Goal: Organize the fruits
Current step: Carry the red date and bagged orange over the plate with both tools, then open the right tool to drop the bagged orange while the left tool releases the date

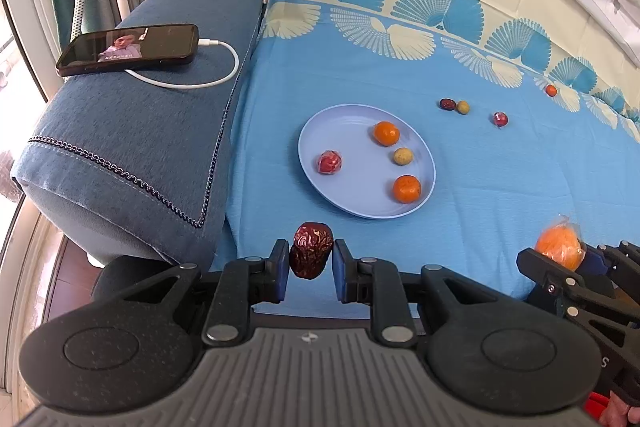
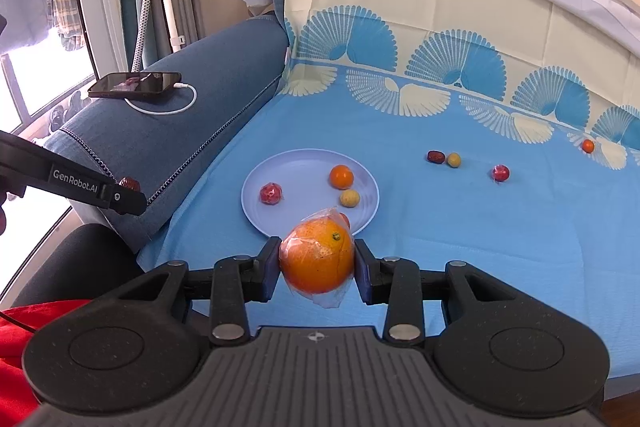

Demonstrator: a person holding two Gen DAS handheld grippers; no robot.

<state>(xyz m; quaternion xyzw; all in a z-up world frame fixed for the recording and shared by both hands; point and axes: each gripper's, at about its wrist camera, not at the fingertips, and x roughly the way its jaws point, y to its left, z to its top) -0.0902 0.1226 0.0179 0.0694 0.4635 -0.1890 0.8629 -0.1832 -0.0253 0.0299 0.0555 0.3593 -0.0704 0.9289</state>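
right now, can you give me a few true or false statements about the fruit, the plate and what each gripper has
1. The left gripper is shut on a dried red date. True.
2. The right gripper holds a green apple. False: it is shut on a plastic-wrapped orange.
3. The plate has four fruits on it. True: two small oranges, a yellowish one and a red wrapped one.
4. The phone lies on the plate. False: it lies on the blue sofa arm with a white cable plugged in.
5. Every fruit is already on the plate. False: four small ones still lie on the blue cloth beyond it.
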